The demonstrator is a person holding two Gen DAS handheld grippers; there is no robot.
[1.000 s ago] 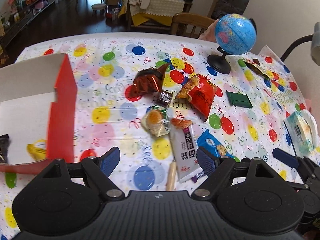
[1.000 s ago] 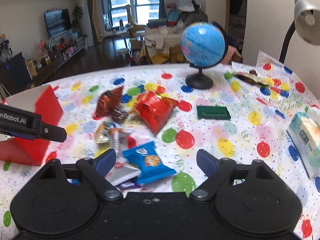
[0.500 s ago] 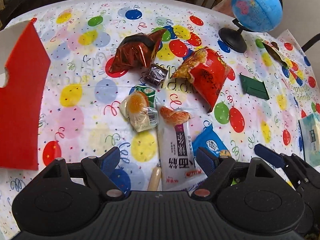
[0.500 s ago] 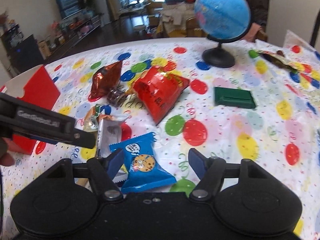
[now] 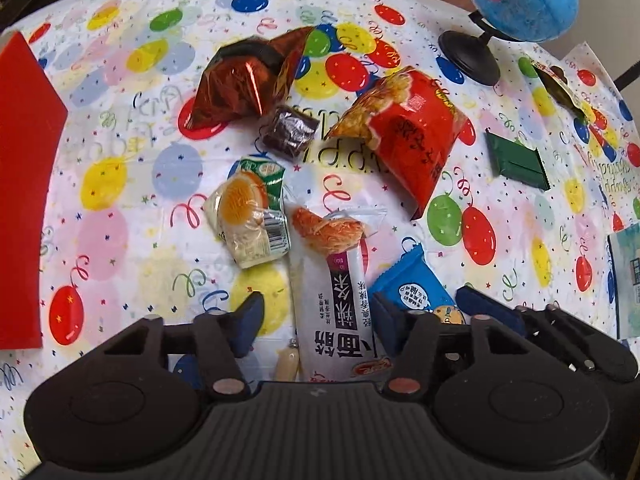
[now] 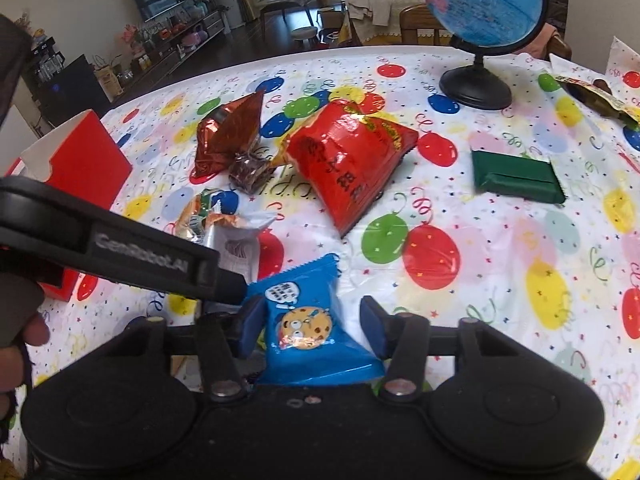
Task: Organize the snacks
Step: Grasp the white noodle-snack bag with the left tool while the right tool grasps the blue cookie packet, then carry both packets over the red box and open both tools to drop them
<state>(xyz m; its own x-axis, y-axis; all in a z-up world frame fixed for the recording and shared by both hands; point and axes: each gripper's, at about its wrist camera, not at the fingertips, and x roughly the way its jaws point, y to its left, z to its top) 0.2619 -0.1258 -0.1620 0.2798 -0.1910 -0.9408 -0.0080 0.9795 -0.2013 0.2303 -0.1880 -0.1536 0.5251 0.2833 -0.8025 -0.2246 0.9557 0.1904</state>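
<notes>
Balloon-print cloth covers the worktop (image 5: 120,184), where snack packets lie scattered between a red box (image 5: 24,184) and a globe (image 6: 480,4). My left gripper (image 5: 318,322) is closing its fingers around a white noodle packet (image 5: 332,300), the left finger not yet touching. My right gripper (image 6: 312,326) is closing around a blue cookie packet (image 6: 304,320), a gap showing on the right.

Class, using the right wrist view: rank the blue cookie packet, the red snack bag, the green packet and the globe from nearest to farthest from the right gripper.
1. Blue cookie packet, between the closing fingers of the right gripper.
2. Red snack bag, mid-table, slightly left of centre.
3. Green packet, to the right; only a little farther than the bag.
4. Globe, at the far edge, right.
</notes>
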